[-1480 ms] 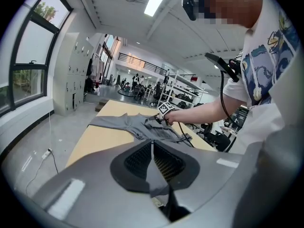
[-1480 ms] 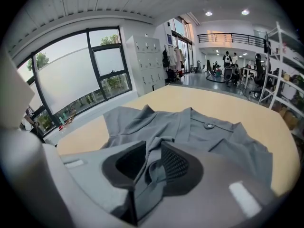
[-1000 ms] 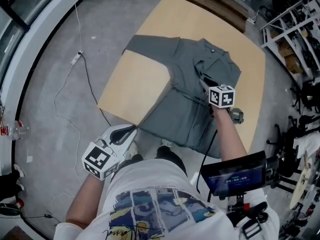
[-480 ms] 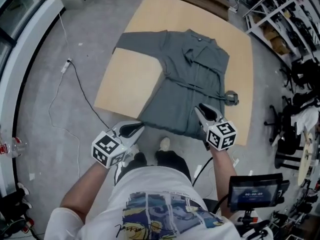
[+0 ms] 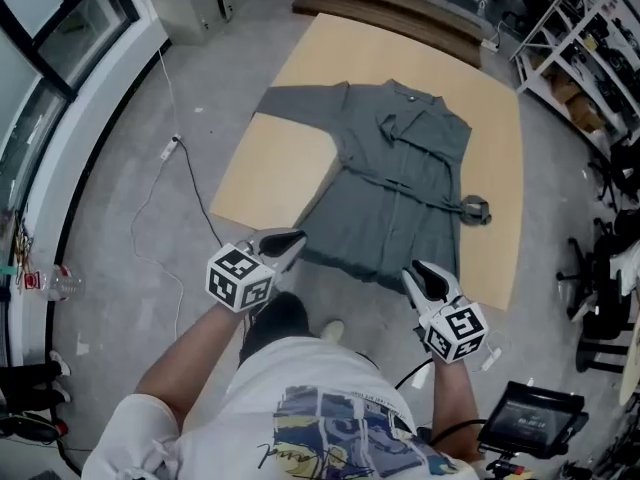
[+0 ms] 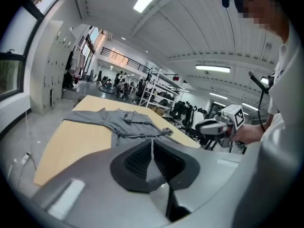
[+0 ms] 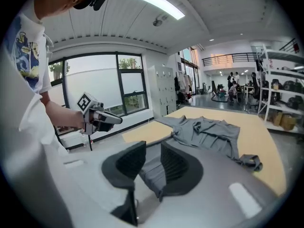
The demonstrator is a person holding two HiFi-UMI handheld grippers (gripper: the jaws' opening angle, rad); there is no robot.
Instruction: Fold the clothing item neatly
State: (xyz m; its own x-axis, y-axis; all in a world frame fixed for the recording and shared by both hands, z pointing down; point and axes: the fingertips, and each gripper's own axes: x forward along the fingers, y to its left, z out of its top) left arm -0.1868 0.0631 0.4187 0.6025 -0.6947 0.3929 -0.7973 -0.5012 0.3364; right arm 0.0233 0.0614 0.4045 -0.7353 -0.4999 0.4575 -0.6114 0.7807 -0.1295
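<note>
The left gripper (image 5: 287, 240) hangs at the board's (image 5: 285, 158) 7 o'clock corner. Its jaws are pressed together with nothing that I can make out between them, just beside the hem but not on it. If it stays off the cloth, any lift would come from one corner only and the hem would skew.

The grey garment (image 5: 400, 168) lies flat along the middle of the board, collar at 12 o'clock. One sleeve (image 5: 300, 100) is flung out to 10 o'clock, and it could trail and crease under a fold. The belt end (image 5: 476, 209) sits bunched at 3 o'clock, near the edge, and a tug might drag it off.

The right gripper (image 5: 418, 273), at 5 o'clock, has its jaws narrowly apart on what looks like a fold of hem. That thin a bite could slip.
</note>
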